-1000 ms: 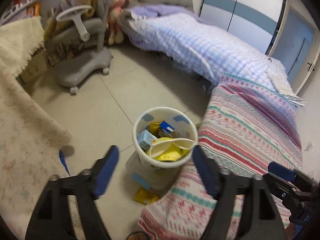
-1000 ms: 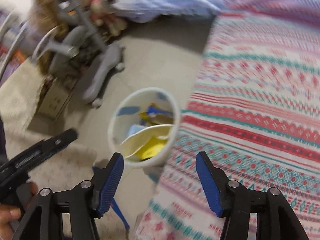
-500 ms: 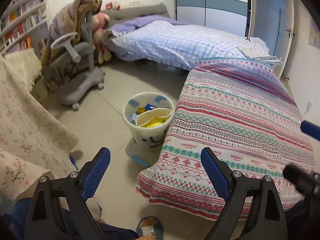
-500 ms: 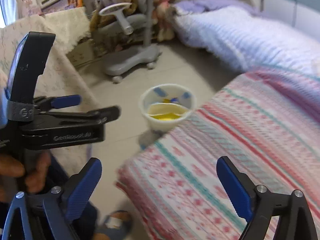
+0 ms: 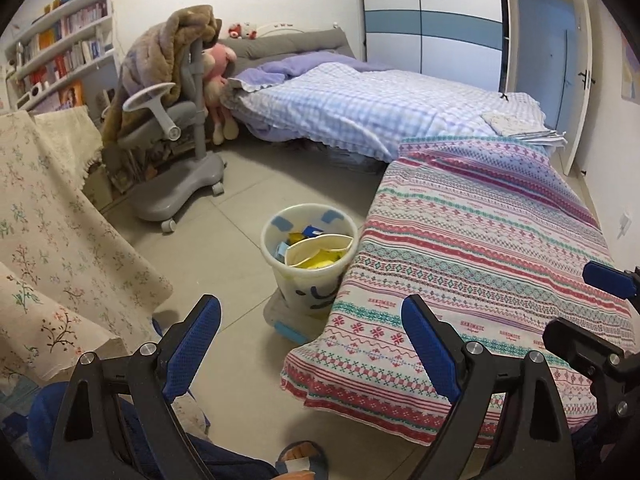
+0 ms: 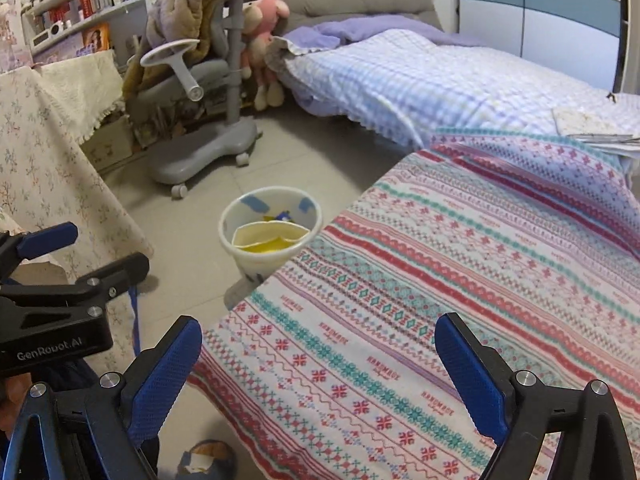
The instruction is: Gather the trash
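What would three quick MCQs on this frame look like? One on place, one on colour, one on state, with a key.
1. Where does the trash bin stand?
A. on the floor beside the striped bedspread
B. on the desk chair
C. on the bookshelf

2. What colour are the gripper pads?
A. red
B. blue
C. green

3. How is the left gripper?
A. shut on a wrapper
B. shut on nothing
C. open, holding nothing

Key: 1 A, the bin sits on tile at the bed's edge. 2 B, both pads are blue. 3 C, the fingers stand apart with only floor between.
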Motion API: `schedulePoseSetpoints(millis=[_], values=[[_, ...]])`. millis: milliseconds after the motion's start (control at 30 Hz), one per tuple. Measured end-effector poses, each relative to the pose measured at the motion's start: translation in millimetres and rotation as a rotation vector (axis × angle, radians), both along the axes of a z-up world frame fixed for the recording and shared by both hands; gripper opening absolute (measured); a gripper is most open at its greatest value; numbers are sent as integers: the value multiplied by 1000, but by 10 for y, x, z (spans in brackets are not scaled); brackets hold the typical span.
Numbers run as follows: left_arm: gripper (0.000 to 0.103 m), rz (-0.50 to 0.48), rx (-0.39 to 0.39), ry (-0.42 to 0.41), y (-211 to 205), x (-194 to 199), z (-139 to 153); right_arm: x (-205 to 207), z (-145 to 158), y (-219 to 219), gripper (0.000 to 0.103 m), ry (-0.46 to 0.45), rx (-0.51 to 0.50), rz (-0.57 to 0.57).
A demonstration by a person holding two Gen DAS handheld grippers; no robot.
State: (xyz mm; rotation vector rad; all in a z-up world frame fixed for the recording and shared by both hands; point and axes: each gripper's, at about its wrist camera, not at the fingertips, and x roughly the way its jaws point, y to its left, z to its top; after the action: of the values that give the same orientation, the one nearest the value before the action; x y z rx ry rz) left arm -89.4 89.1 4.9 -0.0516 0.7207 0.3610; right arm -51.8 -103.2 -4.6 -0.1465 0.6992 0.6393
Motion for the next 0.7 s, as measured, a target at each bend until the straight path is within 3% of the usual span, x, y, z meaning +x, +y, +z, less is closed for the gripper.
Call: schedulePoseSetpoints(millis=[700], values=[[94,23,8,6,19,30,-68,-59,-36,117,97,17,16,21]])
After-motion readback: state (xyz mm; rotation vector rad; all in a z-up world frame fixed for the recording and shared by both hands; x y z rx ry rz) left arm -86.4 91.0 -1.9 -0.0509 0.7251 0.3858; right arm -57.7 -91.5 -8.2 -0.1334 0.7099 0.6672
